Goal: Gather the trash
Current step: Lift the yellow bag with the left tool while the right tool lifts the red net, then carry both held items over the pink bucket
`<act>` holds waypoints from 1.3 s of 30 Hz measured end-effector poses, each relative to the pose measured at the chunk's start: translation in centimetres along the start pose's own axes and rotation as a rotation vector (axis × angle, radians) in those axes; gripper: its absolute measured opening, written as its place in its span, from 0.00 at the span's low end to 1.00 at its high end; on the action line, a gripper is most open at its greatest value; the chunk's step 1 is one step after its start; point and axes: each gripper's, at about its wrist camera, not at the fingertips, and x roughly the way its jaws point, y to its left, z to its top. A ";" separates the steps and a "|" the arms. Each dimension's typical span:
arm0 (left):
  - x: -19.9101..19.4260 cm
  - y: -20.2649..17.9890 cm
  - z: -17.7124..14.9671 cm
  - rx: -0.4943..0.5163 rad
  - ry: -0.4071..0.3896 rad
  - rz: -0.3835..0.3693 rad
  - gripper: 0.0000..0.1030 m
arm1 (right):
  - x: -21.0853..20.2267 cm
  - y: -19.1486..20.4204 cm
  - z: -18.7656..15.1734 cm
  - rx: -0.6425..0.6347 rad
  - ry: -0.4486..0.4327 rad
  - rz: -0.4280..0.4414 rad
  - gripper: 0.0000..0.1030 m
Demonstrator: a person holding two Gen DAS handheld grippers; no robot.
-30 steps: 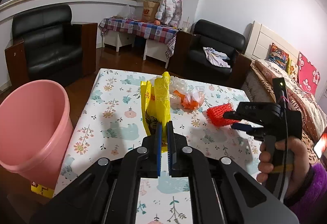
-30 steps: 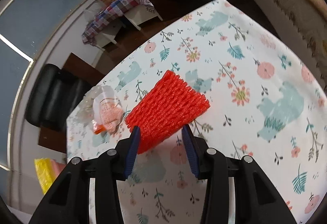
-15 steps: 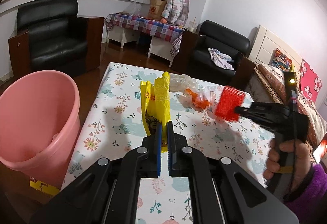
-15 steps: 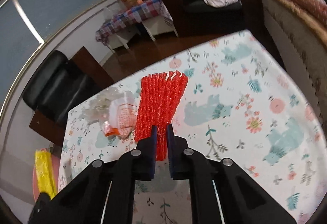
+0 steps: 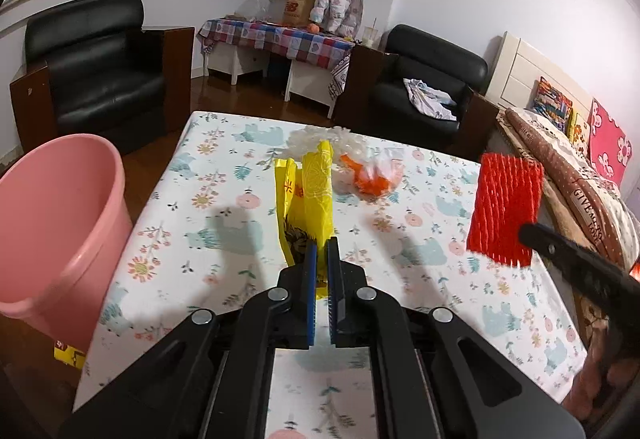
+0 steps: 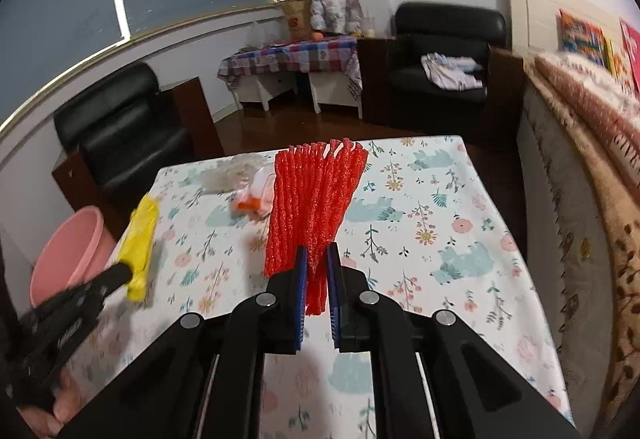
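My left gripper [image 5: 321, 251] is shut on a yellow plastic bag [image 5: 306, 203] and holds it above the floral table [image 5: 208, 239]; the bag also shows in the right wrist view [image 6: 140, 245]. My right gripper [image 6: 316, 259] is shut on a red foam net sleeve [image 6: 316, 207] and holds it up over the table; it also shows at the right of the left wrist view [image 5: 504, 215]. A clear bag with orange scraps [image 5: 372, 177] and a crumpled clear wrapper [image 5: 320, 139] lie at the table's far side. A pink bucket [image 5: 52, 231] stands off the table's left edge.
Black armchairs [image 5: 100, 67] stand beyond the table at left and at right [image 5: 420, 79]. A checked-cloth side table [image 5: 280, 39] is at the back. A bed [image 5: 580, 191] runs along the table's right edge. A yellow box [image 5: 68, 353] lies under the bucket.
My right gripper closed on the red foam net, lifted it off the table and turned it upright. My left gripper kept hold of the yellow bag and rose slightly.
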 end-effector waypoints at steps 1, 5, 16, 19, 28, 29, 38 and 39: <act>-0.1 -0.4 0.0 0.006 -0.008 0.009 0.04 | -0.4 0.2 -0.3 -0.011 -0.004 -0.003 0.09; -0.8 -2.0 -0.5 0.029 -0.050 0.053 0.04 | -2.1 0.4 -1.7 -0.032 0.006 0.003 0.09; -2.0 -6.1 -1.7 0.113 -0.066 0.030 0.04 | -7.4 0.7 -2.3 -0.098 -0.064 -0.078 0.09; -2.9 -6.7 -2.1 0.127 -0.085 0.013 0.04 | -8.5 0.8 -2.3 -0.100 -0.075 -0.090 0.09; -5.6 -5.7 -1.8 0.113 -0.161 0.015 0.04 | -10.8 2.6 -2.4 -0.156 -0.109 -0.105 0.09; -5.9 -5.5 -1.9 0.109 -0.164 0.015 0.04 | -10.9 2.9 -2.4 -0.164 -0.112 -0.107 0.09; -6.8 -5.5 -1.9 0.117 -0.195 0.028 0.04 | -11.4 3.4 -2.5 -0.171 -0.127 -0.102 0.09; -6.8 -5.4 -2.0 0.115 -0.195 0.032 0.04 | -11.3 3.6 -2.4 -0.173 -0.125 -0.100 0.09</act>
